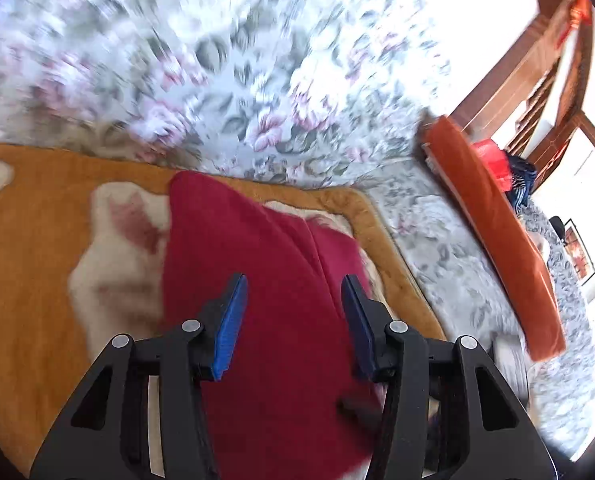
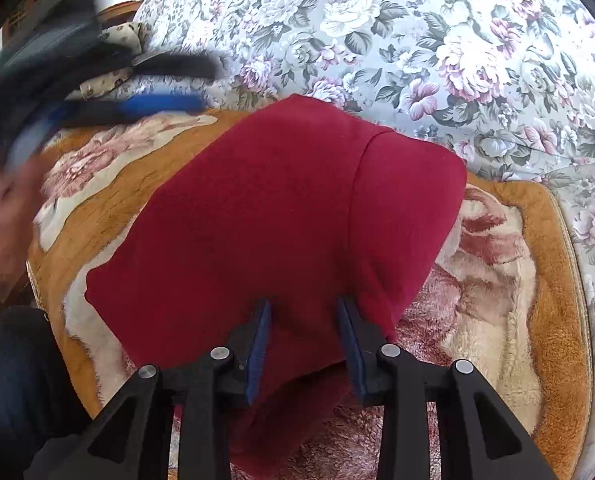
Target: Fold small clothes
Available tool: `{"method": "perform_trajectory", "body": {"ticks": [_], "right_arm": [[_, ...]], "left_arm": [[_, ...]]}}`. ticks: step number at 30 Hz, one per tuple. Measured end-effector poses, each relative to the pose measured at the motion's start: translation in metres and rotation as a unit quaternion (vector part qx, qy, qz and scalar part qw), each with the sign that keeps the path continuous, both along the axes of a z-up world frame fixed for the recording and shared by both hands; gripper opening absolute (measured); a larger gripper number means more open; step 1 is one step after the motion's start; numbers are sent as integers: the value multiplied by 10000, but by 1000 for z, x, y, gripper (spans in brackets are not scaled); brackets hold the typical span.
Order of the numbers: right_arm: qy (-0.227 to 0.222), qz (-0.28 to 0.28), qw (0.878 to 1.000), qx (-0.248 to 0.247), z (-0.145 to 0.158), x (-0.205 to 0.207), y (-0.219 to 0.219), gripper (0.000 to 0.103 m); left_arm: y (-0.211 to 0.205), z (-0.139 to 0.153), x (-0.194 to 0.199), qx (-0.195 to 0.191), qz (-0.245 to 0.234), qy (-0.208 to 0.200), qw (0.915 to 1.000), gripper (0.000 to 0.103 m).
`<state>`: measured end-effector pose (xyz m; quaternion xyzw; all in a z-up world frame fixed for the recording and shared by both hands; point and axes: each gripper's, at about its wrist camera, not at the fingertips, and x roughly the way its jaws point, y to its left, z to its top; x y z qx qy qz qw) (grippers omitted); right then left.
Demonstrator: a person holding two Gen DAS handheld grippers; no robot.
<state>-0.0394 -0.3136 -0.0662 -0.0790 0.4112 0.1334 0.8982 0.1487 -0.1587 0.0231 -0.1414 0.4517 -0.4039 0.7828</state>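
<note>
left wrist view: i see the red garment lying on the orange blanket, which is spread over the flowered bedspread.
left gripper: jaws partly apart over the cloth, nothing pinched that i can see.
hard to read here: the bedspread is smeared with blur, and a dark bit near the lower right finger i cannot identify.
right wrist view: the same red garment already looks doubled over, a seam running down its right side.
right gripper: jaws partly apart, straddling the near edge of the cloth — pads not pressing it, as far as i can tell.
other tool: the left gripper shows blurred at upper left, off the cloth.
handling: i judge it light, soft and floppy — best taken by a corner or a folded edge, both layers together.
hidden: the garment's near end runs under the right gripper's frame.
</note>
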Motion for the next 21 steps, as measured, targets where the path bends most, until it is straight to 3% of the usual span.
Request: {"method": "perform_trajectory", "body": {"ticks": [3, 4, 5, 6, 10, 13, 14, 17, 19, 21], "right_arm": [[-69, -16, 9999, 114, -2, -3, -4, 34], [-113, -36, 9998, 181, -3, -5, -6, 34], [-184, -43, 9996, 233, -5, -8, -8, 34], [-271, -39, 9993, 267, -7, -11, -9, 34], [-506, -136, 9982, 308, -11, -14, -7, 34], [-544, -144, 9981, 260, -10, -16, -5, 34], [-495, -122, 9984, 235, -8, -16, -4, 34], [-221, 89, 9987, 458, 21, -8, -8, 33], [-747, -181, 9955, 546, 57, 7, -17, 33], [-920, -609, 9915, 691, 73, 33, -25, 34]], "left_arm": [[-35, -40, 50, 382, -182, 1056, 9935, 46], [-40, -53, 59, 542, -79, 1220, 9910, 41], [-43, -67, 66, 828, 47, 1284, 9882, 30], [-45, -74, 69, 980, 127, 1193, 9879, 24], [-47, -71, 66, 1184, 66, 1013, 9878, 23], [-33, -47, 59, 919, 92, 837, 9922, 23], [-20, -32, 47, 755, 136, 563, 9955, 27], [15, -12, 8, 577, 401, -238, 9972, 73], [28, -17, -8, 443, 588, -341, 9967, 76], [31, -36, -18, 242, 521, 37, 9983, 76]]}}
